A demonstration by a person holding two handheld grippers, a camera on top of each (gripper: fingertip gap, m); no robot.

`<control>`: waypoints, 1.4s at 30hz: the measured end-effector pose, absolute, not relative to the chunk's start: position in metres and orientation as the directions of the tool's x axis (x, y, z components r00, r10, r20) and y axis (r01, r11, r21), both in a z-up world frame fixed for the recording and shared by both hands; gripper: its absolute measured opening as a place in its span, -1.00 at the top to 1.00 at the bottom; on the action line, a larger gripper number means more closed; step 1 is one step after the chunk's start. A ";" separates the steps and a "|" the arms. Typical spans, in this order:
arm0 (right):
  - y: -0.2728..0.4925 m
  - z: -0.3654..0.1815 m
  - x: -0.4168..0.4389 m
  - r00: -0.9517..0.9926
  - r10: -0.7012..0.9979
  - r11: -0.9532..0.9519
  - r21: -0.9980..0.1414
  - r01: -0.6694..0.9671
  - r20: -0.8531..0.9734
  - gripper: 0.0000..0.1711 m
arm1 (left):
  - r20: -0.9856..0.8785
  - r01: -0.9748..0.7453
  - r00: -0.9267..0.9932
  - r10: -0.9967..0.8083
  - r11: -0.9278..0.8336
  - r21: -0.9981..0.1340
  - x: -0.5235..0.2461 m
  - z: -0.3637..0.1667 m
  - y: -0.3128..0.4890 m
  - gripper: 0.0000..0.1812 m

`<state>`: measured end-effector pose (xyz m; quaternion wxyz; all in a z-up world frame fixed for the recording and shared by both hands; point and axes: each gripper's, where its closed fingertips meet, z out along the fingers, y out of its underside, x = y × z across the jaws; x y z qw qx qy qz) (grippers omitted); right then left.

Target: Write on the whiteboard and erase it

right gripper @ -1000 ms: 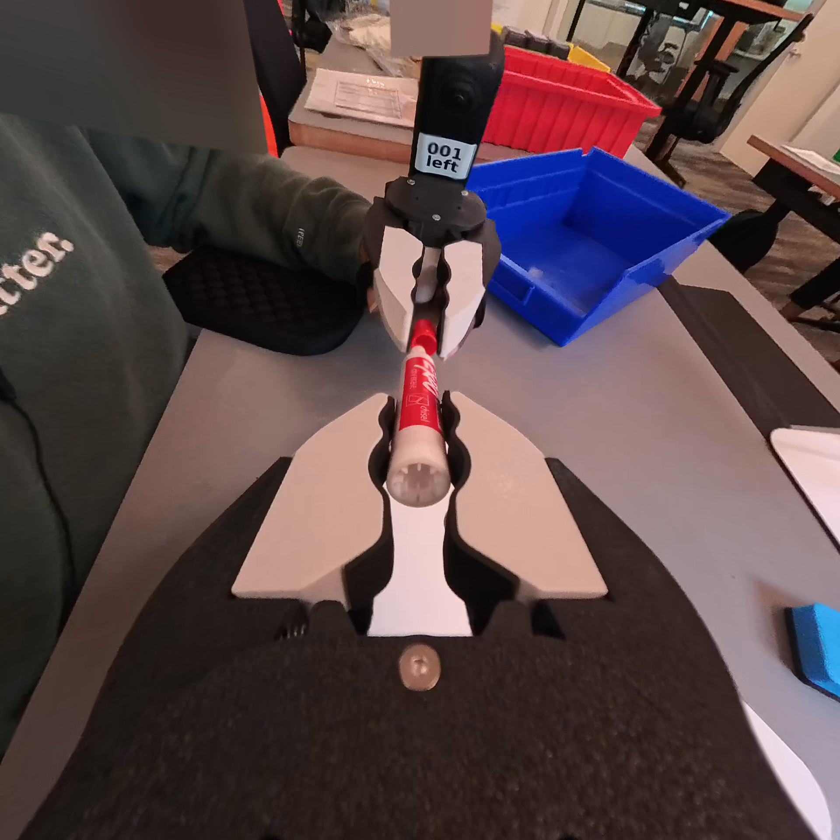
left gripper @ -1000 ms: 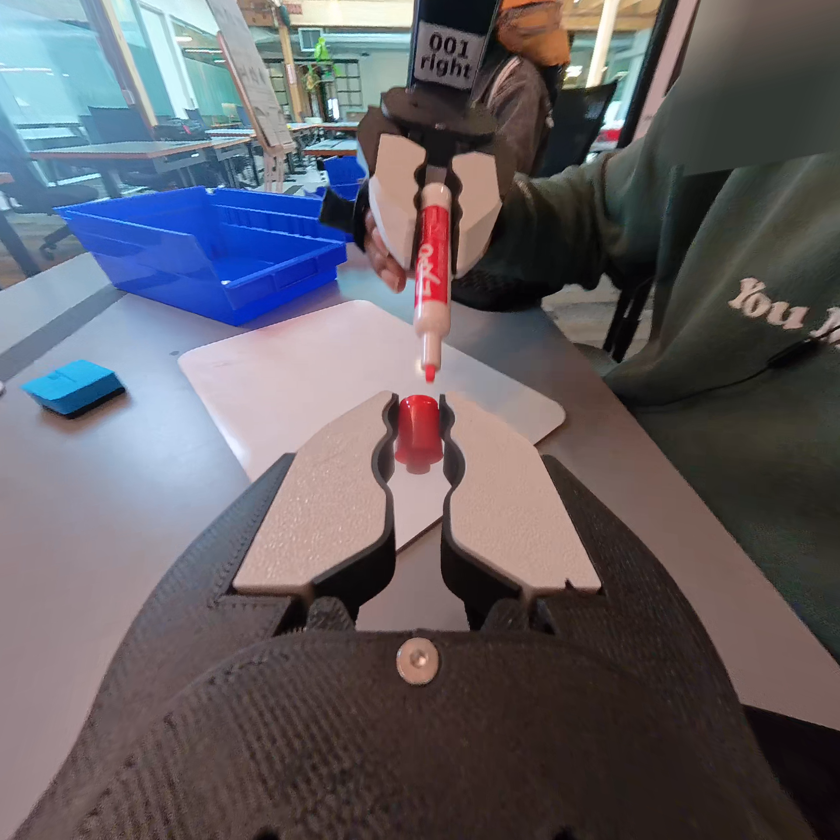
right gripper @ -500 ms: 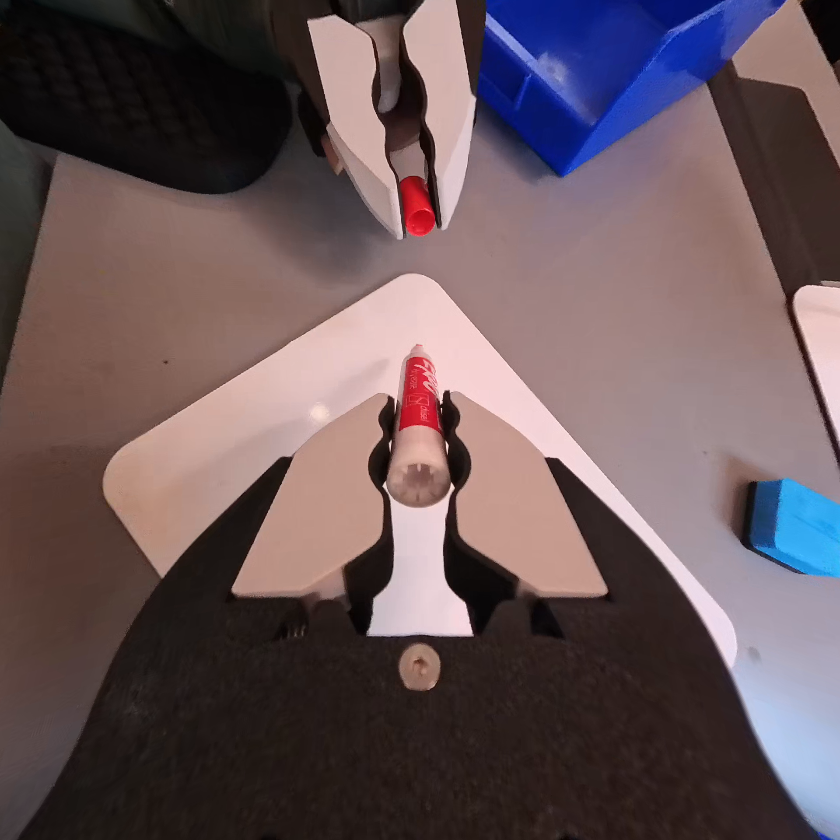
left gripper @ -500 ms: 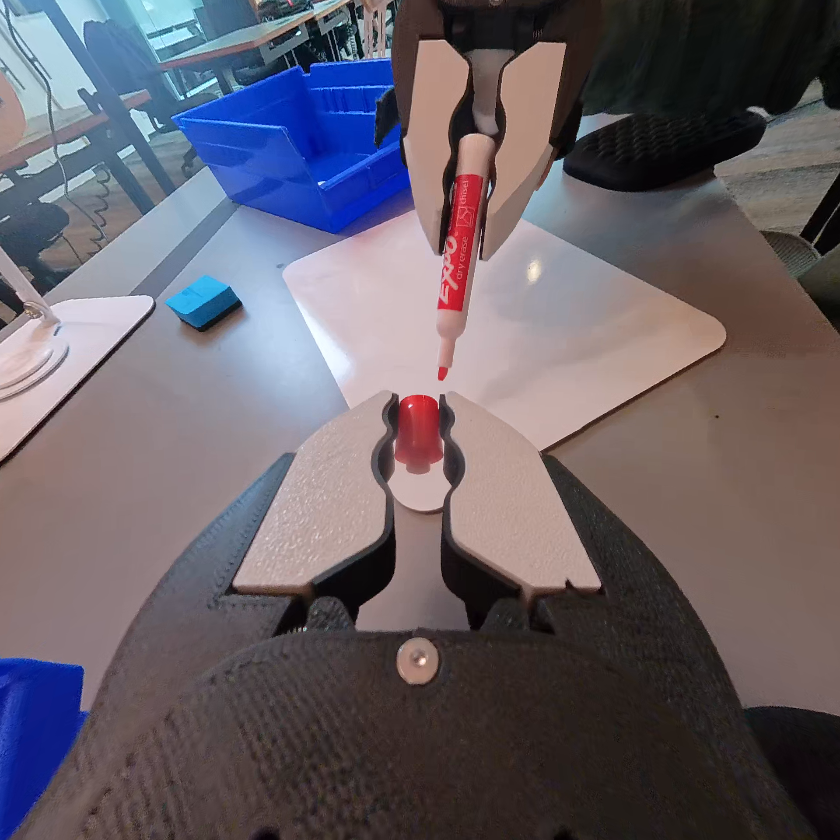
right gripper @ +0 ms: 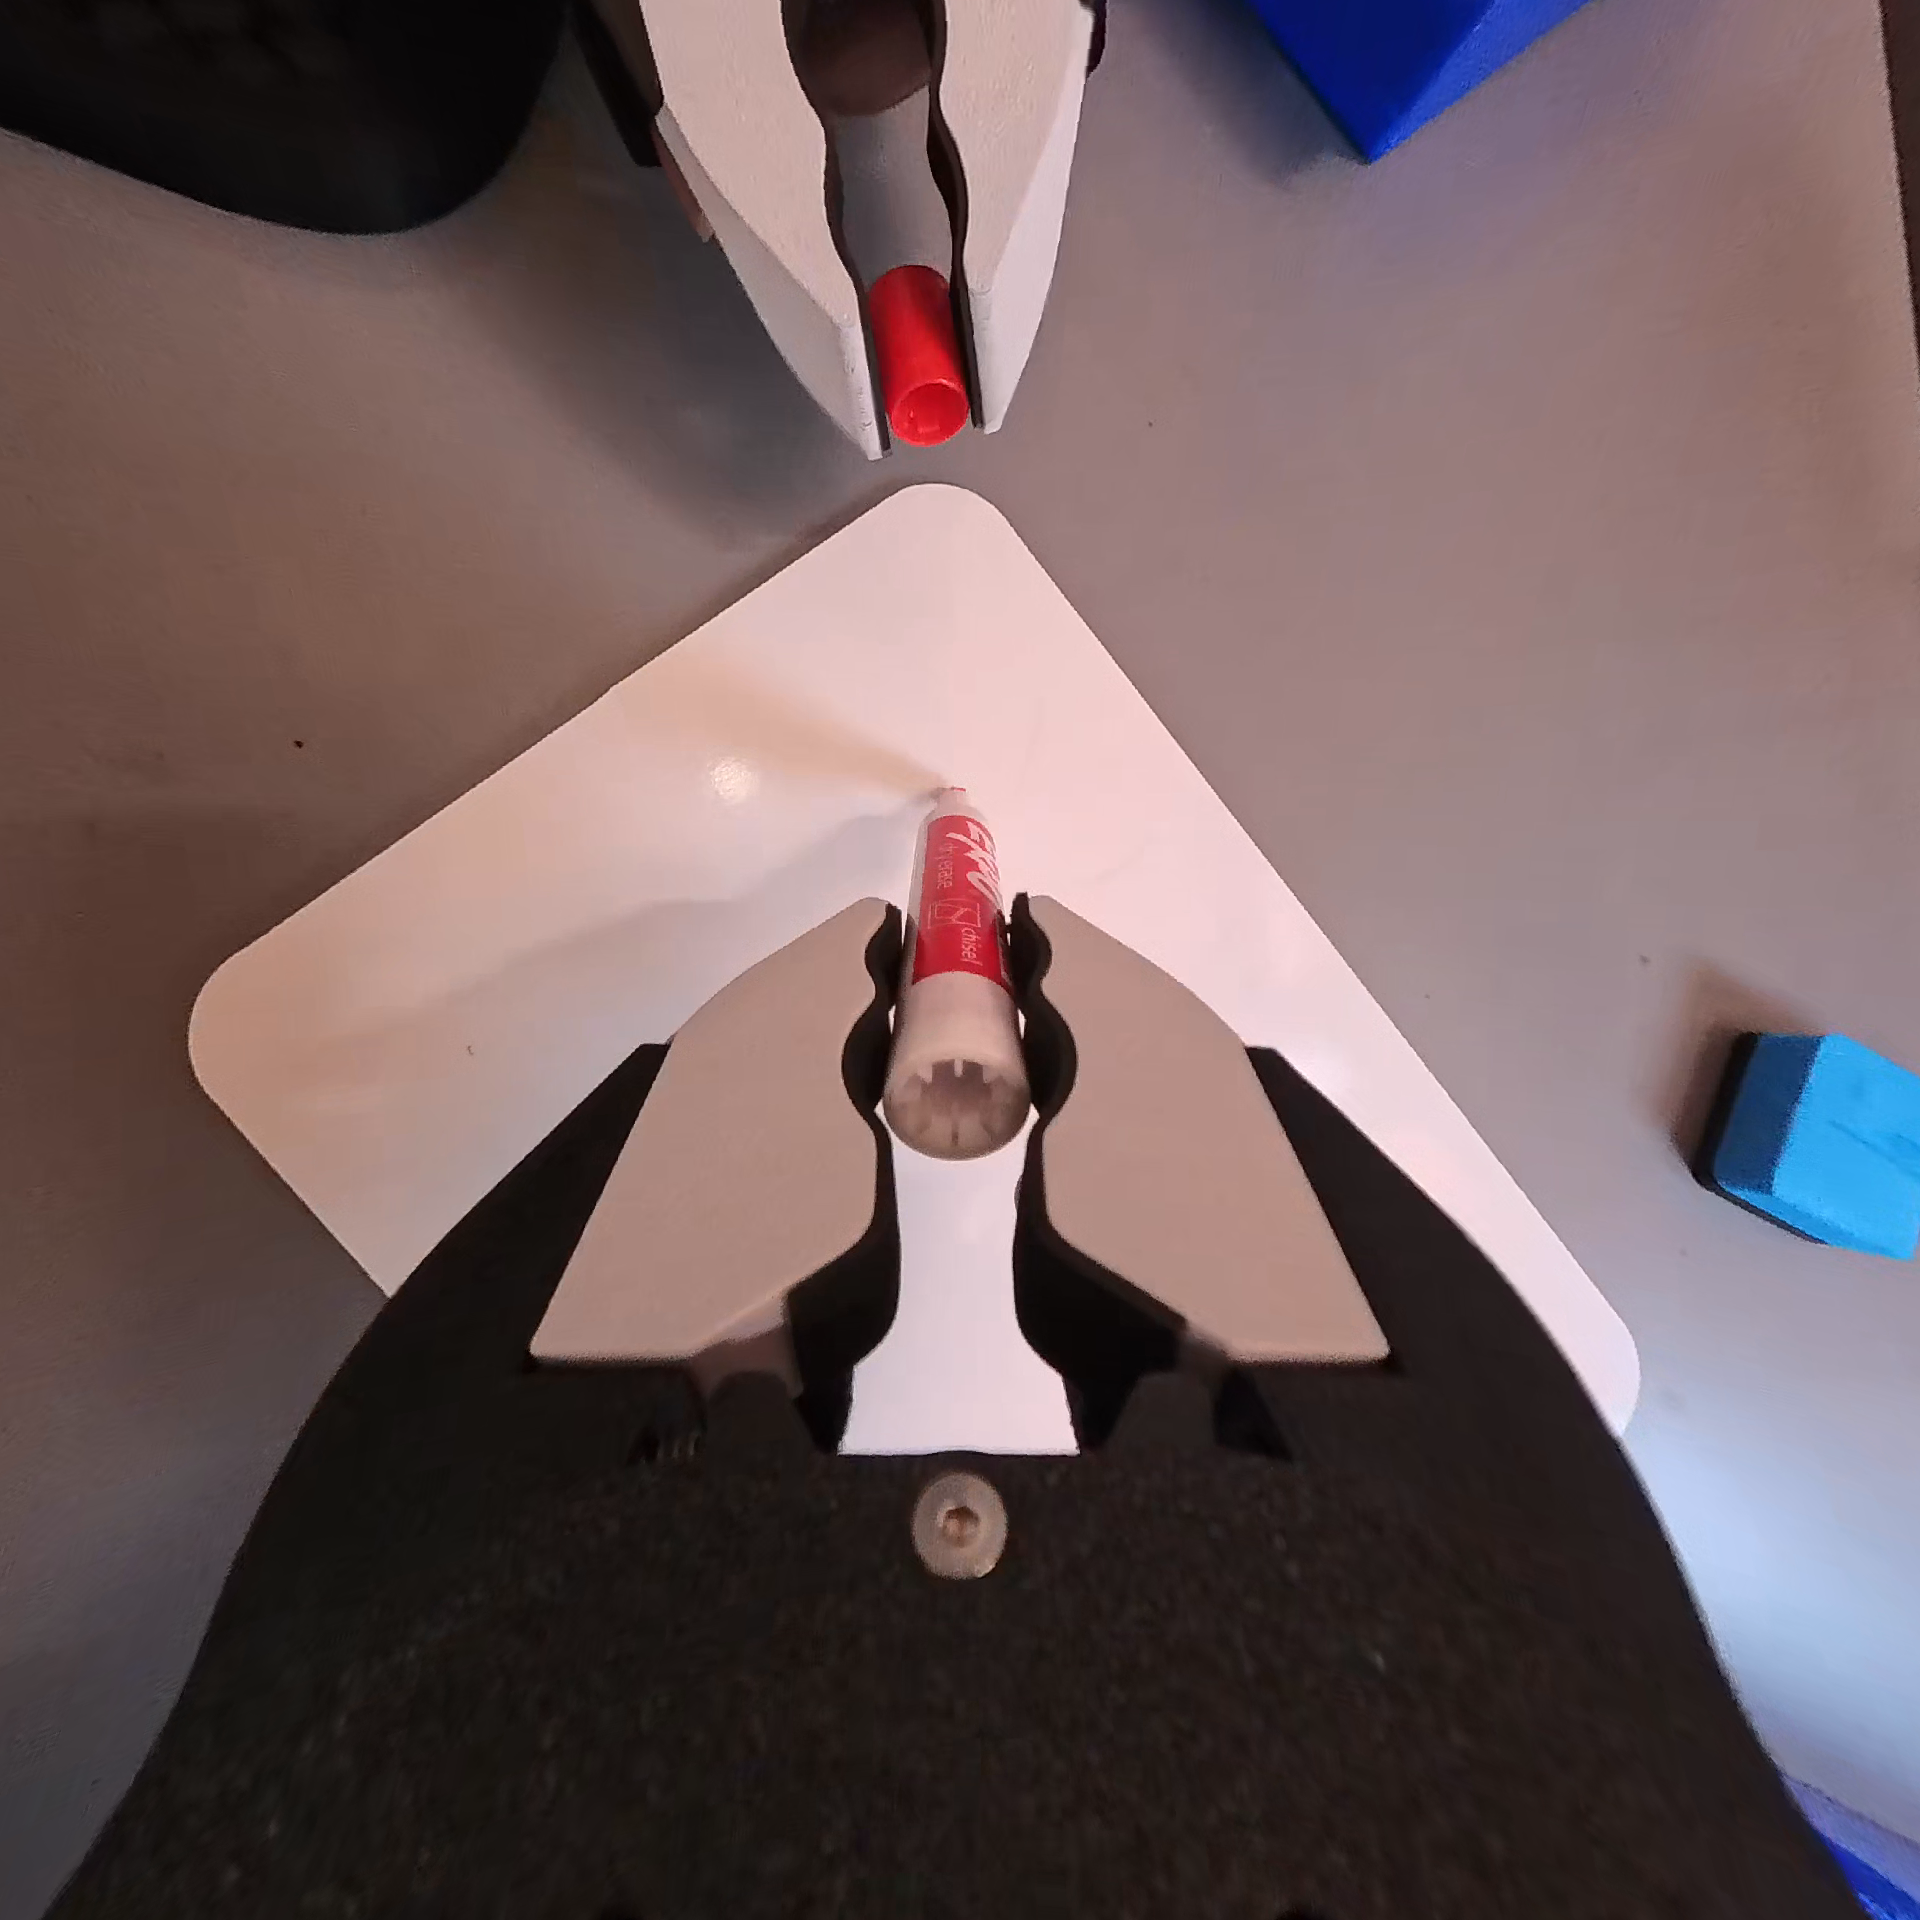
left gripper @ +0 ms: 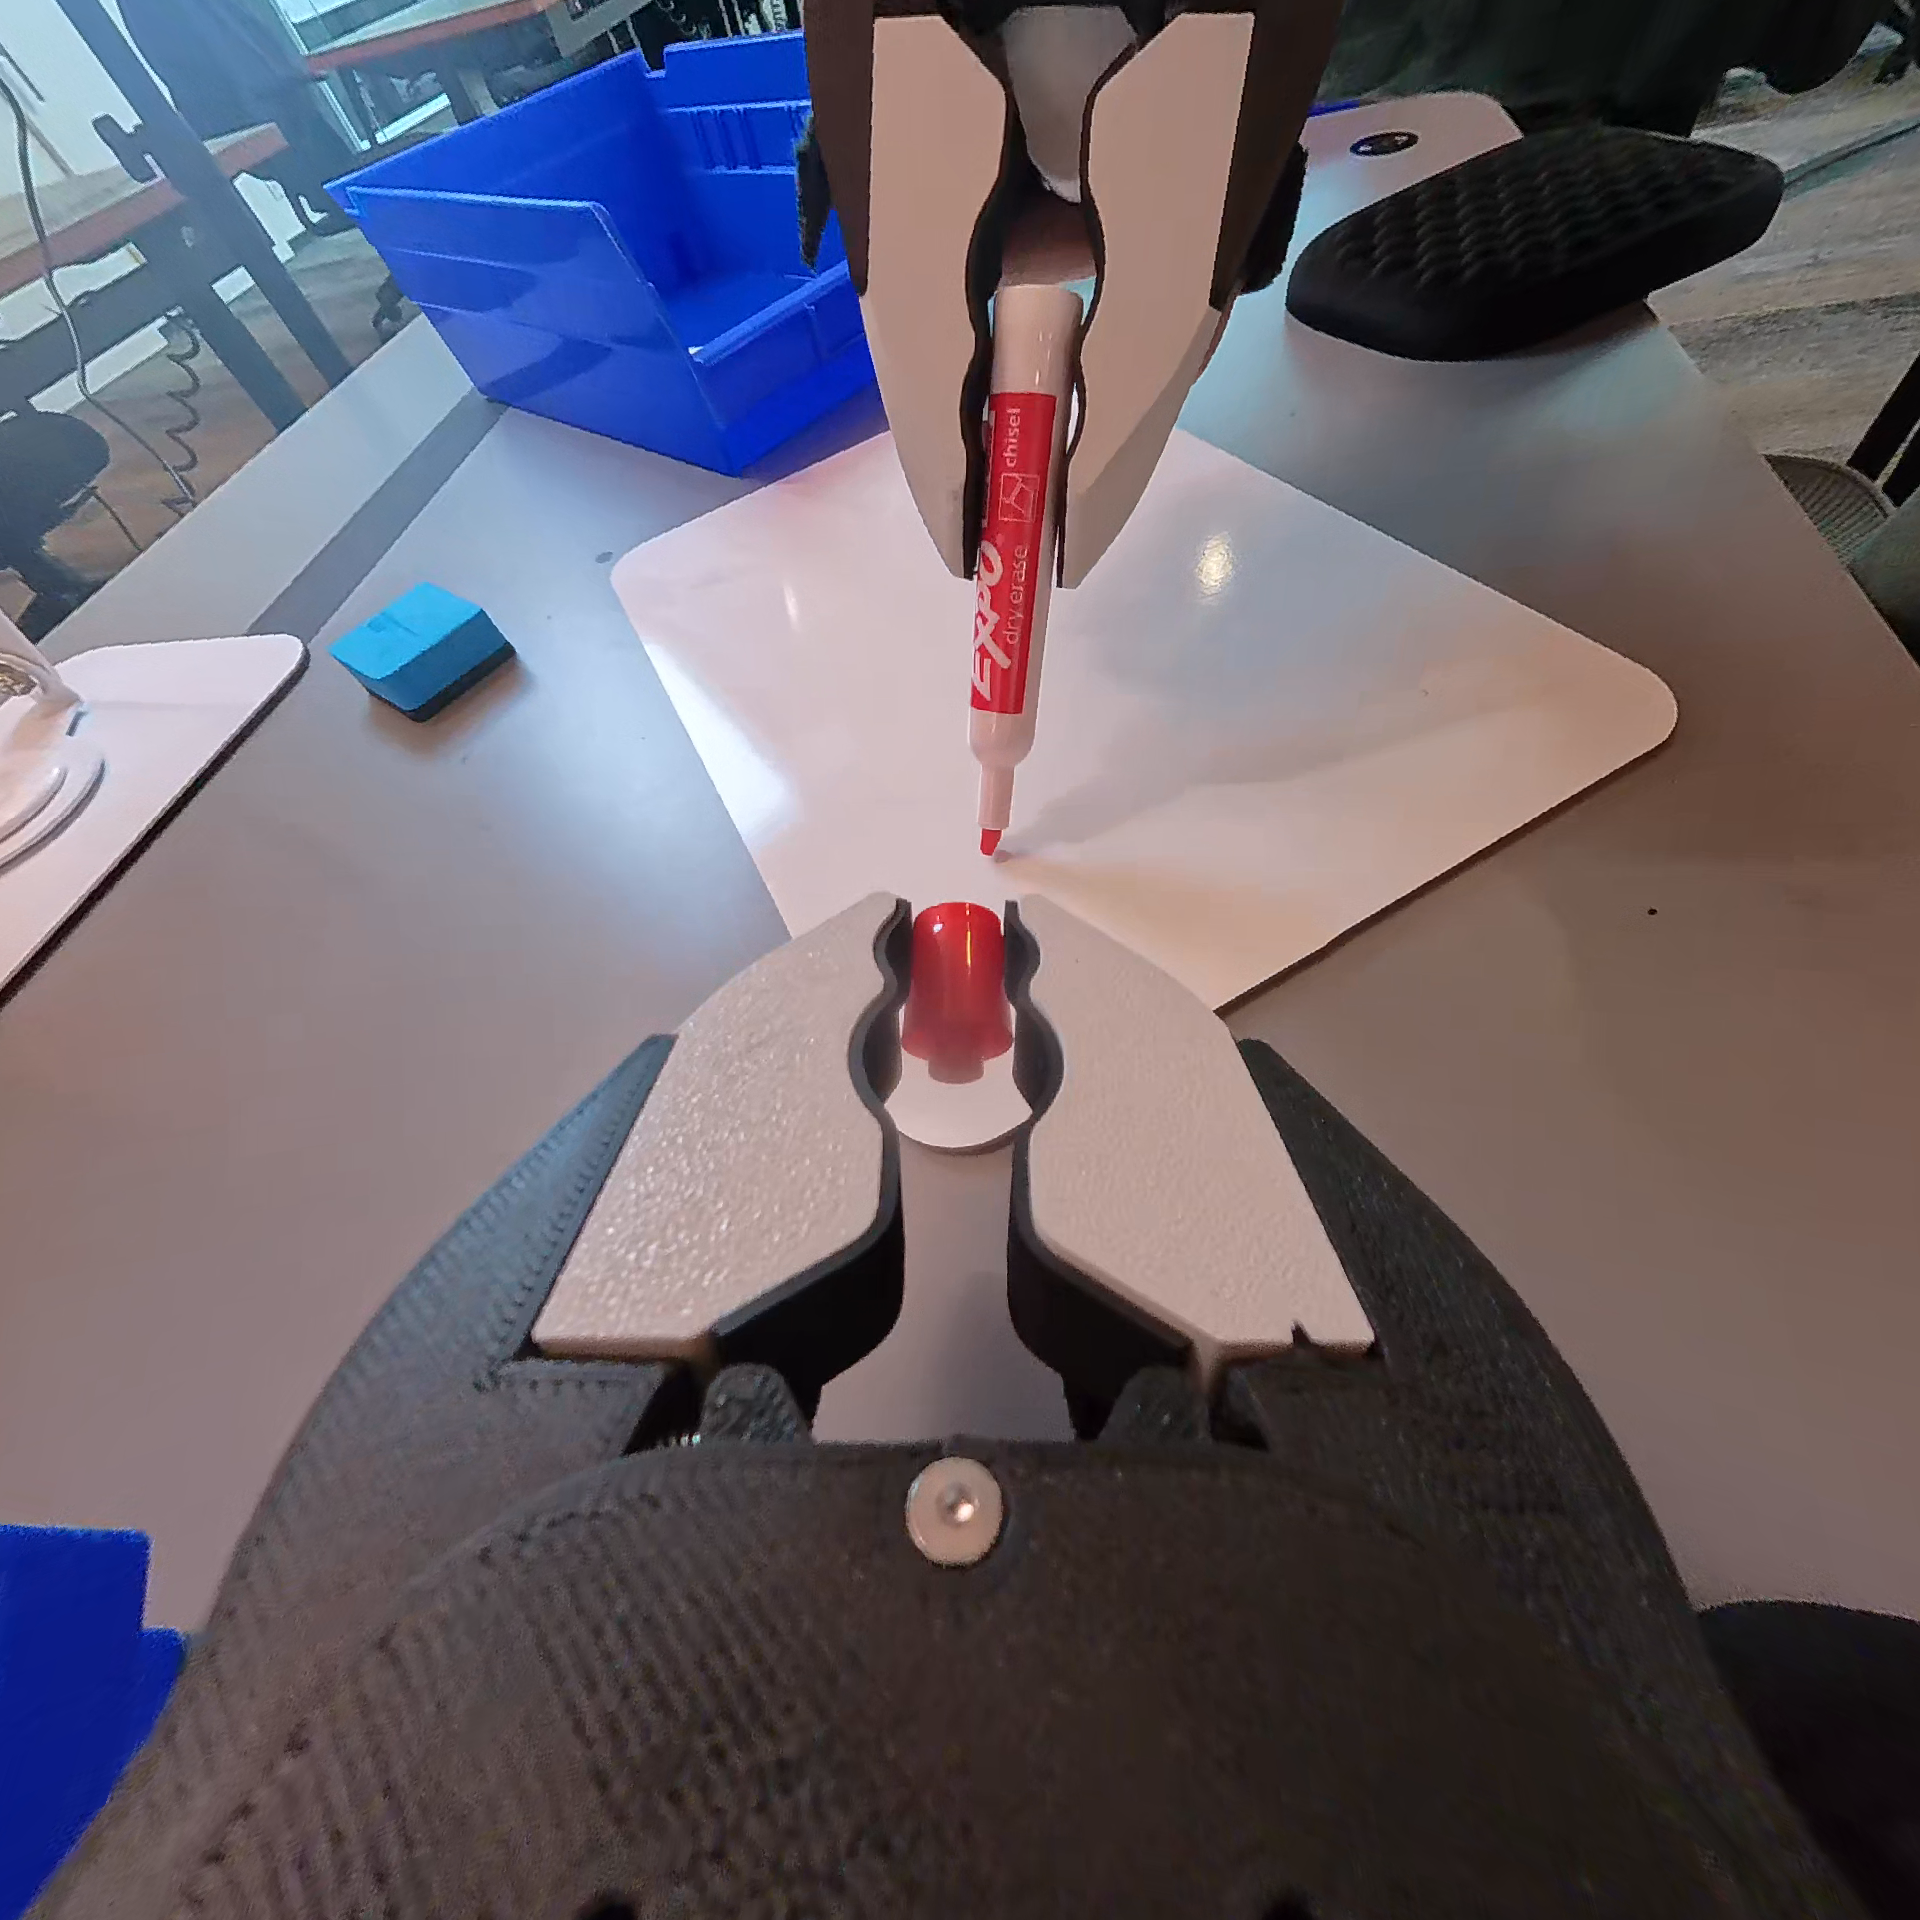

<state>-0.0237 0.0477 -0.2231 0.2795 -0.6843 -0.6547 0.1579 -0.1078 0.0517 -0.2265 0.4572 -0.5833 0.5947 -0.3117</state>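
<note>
Glossy white whiteboard [left gripper: 1299, 665] on a matt grey table [left gripper: 416, 935]; shiny red plastic cap [left gripper: 956, 977]; foam-like blue eraser [left gripper: 421, 649].

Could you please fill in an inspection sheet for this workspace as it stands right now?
Surface: grey table, a few dark specks.
Job's things: whiteboard flat, no strokes visible; uncapped marker tip at the board; red cap; blue eraser beside the board.
Clutter: blue bin, black mesh pad, second white board.
Grippers: right tongs clamp the marker; left tongs clamp the cap.
Cables: coiled cord beyond the table.
Surroundings: other desks.
</note>
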 end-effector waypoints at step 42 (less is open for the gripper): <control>-0.014 -0.221 -0.008 0.011 0.997 0.023 -0.471 0.882 0.070 0.77 | -0.165 -0.427 0.076 -0.983 0.117 -0.896 -0.105 -0.231 0.047 0.82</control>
